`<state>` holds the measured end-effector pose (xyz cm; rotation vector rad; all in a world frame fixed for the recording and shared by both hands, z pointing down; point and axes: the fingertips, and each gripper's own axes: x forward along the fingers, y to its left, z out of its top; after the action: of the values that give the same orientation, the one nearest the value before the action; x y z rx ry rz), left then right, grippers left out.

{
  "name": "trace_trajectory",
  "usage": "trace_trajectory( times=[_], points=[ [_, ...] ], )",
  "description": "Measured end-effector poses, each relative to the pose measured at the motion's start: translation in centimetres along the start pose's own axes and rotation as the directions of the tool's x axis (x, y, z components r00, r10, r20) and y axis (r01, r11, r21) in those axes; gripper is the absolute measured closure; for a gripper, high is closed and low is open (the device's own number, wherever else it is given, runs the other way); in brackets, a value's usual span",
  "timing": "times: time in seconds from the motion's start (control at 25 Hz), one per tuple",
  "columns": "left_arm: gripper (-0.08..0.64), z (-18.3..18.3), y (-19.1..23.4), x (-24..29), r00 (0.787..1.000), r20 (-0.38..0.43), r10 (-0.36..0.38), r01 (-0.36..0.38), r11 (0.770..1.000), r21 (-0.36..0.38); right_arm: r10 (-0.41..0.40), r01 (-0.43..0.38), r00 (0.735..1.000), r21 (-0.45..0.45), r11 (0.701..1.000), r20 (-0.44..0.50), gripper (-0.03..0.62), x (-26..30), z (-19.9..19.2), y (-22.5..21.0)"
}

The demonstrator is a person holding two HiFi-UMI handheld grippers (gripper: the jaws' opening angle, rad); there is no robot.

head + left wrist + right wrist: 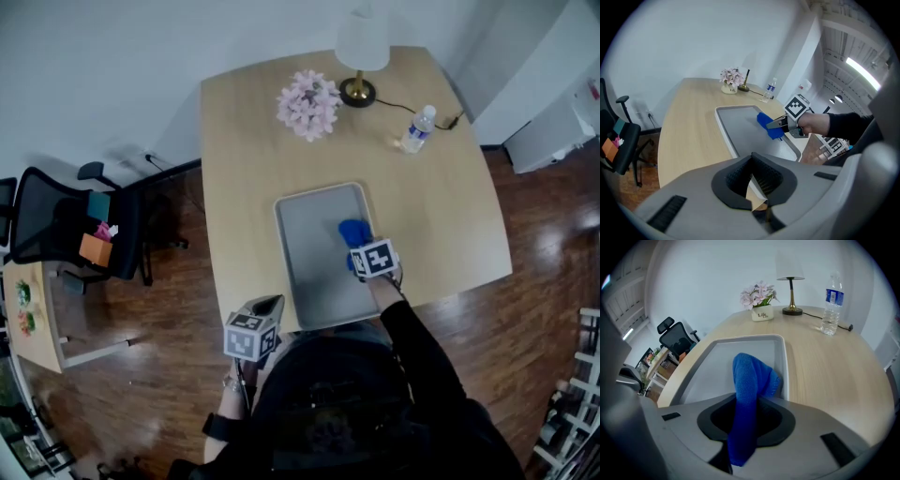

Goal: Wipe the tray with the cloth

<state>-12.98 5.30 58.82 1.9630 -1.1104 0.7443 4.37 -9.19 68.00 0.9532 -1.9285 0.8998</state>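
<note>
the blue cloth (749,376) is pinched by the right tool (746,401) at 3 o'clock on the grey tray (715,364). the left tool (752,158) is pressed together, empty. "life" is printed on the flower pot (762,314).

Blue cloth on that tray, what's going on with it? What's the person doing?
A person holds a gripper in each hand. The right gripper is shut on the blue cloth and holds it down on the gray tray, near the tray's right side, so wiping looks under way. The left gripper is shut with nothing in it and hovers by the near edge of the table.
</note>
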Motion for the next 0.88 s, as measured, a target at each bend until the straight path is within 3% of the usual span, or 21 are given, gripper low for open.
trace_trajectory(
  times=[0.4, 0.52, 0.88],
  points=[
    [0.558, -1.6, 1.1, -1.5, 1.000, 0.011, 0.029, -0.029, 0.999, -0.040, 0.204, -0.203, 0.979, -0.087, 0.975, 0.002, 0.494, 3.6, 0.8, 13.6],
    [0.558, -1.9, 1.3, -2.0, 0.999, 0.013, 0.035, -0.035, 0.998, -0.044, 0.232, -0.234, 0.972, -0.135, 0.963, -0.029, 0.494, 4.8, 0.2, 17.7],
    [0.558, -2.7, 1.7, -2.5, 0.999, 0.008, 0.031, -0.031, 0.999, -0.036, 0.232, -0.237, 0.972, -0.142, 0.961, -0.046, 0.494, 5.2, -0.3, 18.8]
  ],
)
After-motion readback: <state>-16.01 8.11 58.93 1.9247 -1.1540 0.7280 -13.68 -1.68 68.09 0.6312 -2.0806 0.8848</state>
